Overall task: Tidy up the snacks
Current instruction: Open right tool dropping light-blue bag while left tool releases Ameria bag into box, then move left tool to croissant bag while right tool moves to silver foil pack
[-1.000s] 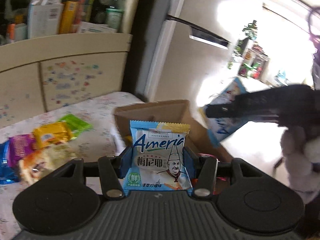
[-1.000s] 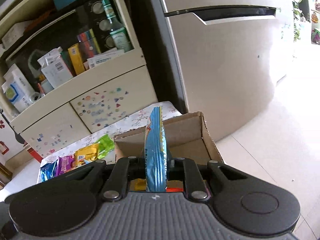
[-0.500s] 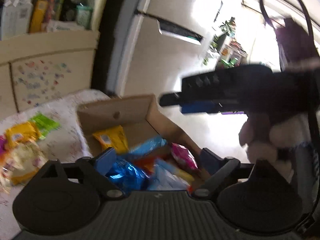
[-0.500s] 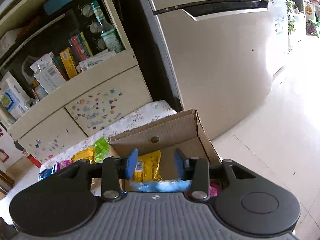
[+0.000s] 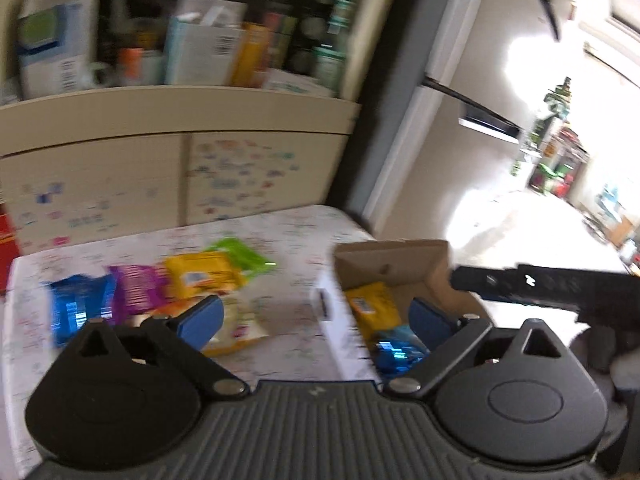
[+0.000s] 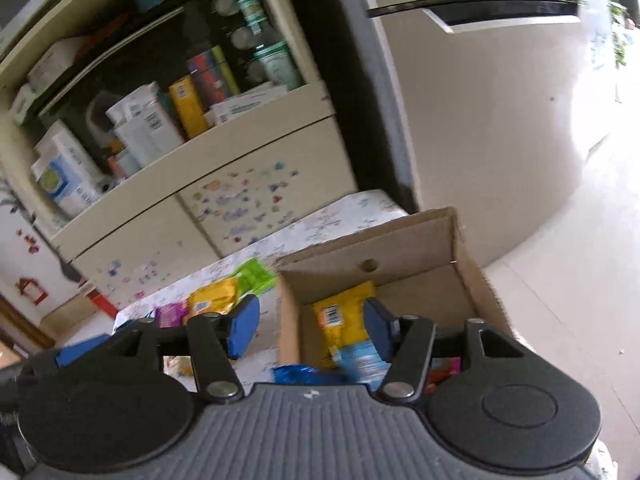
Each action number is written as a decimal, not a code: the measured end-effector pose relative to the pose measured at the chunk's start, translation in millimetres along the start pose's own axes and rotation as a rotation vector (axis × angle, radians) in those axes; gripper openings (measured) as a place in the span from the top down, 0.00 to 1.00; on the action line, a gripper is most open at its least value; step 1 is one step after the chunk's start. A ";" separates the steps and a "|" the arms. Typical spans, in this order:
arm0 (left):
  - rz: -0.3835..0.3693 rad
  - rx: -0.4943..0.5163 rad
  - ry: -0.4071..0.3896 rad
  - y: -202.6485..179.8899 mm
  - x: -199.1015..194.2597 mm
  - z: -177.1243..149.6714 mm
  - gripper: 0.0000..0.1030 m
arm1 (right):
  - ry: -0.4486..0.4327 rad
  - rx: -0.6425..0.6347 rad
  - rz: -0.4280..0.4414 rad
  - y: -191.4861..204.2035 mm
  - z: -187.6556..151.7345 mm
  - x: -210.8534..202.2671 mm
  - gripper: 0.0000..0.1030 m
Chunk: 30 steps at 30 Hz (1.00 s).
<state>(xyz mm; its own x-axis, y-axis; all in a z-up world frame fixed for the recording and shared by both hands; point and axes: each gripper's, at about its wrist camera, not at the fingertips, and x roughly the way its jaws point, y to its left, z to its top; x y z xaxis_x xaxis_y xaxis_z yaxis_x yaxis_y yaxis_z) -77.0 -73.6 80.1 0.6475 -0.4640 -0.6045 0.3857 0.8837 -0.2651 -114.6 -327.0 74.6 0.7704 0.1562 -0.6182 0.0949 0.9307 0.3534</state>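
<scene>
An open cardboard box [image 5: 390,254] stands at the table's right end, holding a yellow packet [image 5: 372,308] and a shiny blue one [image 5: 396,354]. Over the table beside the box, my left gripper [image 5: 316,320] has its jaws opening wide with nothing between them. My right gripper [image 6: 311,330] hovers at the box's [image 6: 400,248] near left corner, jaws opening and empty. Below it lie a yellow packet [image 6: 340,316] and a light blue packet [image 6: 360,360]. Blue [image 5: 80,308], purple [image 5: 136,288], yellow [image 5: 200,276] and green [image 5: 236,254] packets lie on the table.
The table has a white patterned cloth [image 5: 280,232]. Behind it stands a cream cabinet [image 6: 256,184] with stickers and a shelf crowded with boxes and bottles. A tall fridge [image 6: 500,120] is behind the box, and pale floor [image 6: 580,280] lies to the right.
Both grippers opened and let go of their packets, which now lie in the box. The left gripper swung left from over the box toward the table.
</scene>
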 end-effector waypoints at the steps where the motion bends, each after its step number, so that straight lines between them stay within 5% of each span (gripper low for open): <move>1: 0.019 -0.012 0.001 6.6 -1.6 0.4 0.04 | 0.004 -0.010 0.008 3.8 -0.9 0.7 0.36; 16: 0.248 -0.121 -0.005 97.1 -18.9 8.1 0.03 | 0.165 -0.239 0.175 75.1 -44.7 23.8 0.29; 19: 0.234 -0.125 -0.003 105.2 -13.1 5.8 0.03 | 0.212 -0.292 0.206 86.8 -57.8 31.8 0.27; 30: 0.150 0.147 0.074 79.7 28.7 -5.0 0.03 | 0.329 -0.365 0.197 99.8 -93.4 54.9 0.20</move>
<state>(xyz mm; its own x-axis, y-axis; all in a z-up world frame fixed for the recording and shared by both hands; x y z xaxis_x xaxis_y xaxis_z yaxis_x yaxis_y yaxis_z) -30.9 -16.2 37.9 0.6574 -0.3172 -0.6836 0.3835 0.9217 -0.0589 -121.7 -194.6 10.3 0.5069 0.3811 -0.7732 -0.3026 0.9186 0.2543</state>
